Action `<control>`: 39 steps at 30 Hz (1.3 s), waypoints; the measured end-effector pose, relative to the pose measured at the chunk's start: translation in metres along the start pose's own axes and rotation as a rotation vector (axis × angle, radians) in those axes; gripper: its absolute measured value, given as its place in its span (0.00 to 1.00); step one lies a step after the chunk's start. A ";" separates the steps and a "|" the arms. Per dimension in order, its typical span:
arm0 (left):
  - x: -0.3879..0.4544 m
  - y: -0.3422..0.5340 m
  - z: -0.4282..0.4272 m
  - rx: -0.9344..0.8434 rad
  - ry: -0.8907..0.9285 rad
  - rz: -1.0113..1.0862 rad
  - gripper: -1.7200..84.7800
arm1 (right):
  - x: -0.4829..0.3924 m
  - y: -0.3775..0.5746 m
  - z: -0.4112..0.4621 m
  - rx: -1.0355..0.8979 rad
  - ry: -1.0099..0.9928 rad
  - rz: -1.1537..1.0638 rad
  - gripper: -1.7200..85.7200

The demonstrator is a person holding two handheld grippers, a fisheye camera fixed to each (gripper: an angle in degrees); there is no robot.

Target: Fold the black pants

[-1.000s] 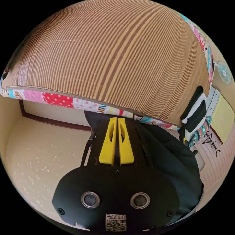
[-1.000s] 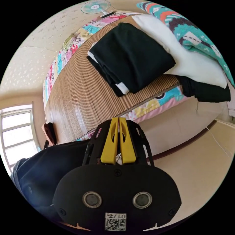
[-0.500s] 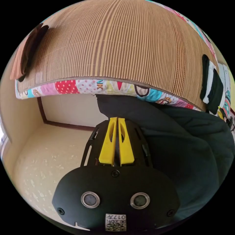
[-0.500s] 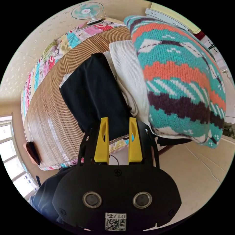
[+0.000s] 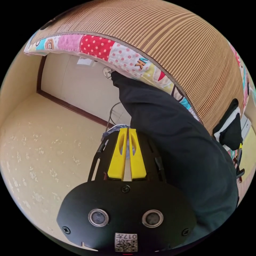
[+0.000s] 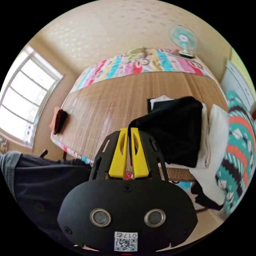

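Black cloth, the person's trouser leg (image 5: 181, 149), crosses the left gripper view beside the left gripper (image 5: 127, 157), whose yellow fingers (image 5: 117, 157) are pressed together on nothing, pointing down toward the pale floor (image 5: 40, 149) under the bed (image 5: 186, 53) edge; a dark folded pile (image 5: 229, 130) sits far along the mat.

Over in the right gripper view, the right gripper (image 6: 129, 154) has its fingers closed on a corner of the black pants (image 6: 176, 130), which lie just ahead and to the right on the bed's woven mat (image 6: 106, 106), their length seemingly running away across it. By my reading, the right hand is much nearer. Beside them are a white pillow (image 6: 218, 125) and knitted blanket (image 6: 237, 149); window (image 6: 24, 106) and fan (image 6: 184, 40) behind.
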State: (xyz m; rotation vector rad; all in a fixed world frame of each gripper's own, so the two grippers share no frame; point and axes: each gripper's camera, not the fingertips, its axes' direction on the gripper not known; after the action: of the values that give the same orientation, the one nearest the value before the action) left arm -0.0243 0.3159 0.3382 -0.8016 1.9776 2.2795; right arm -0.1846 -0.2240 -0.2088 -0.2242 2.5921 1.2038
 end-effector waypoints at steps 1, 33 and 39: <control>0.005 -0.011 0.000 0.004 0.006 -0.004 0.01 | -0.022 -0.006 0.015 -0.048 -0.070 -0.140 0.05; 0.128 -0.144 0.072 0.455 0.273 0.225 0.01 | 0.347 0.175 0.172 0.335 -0.496 0.919 0.03; 0.180 -0.133 0.037 0.659 0.475 0.536 0.06 | 0.320 0.117 0.131 0.414 -0.652 0.447 0.02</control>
State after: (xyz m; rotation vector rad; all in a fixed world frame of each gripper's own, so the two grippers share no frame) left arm -0.1493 0.3202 0.1486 -0.8514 3.2168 1.4557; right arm -0.4945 -0.0565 -0.3035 0.7382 2.2599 0.6531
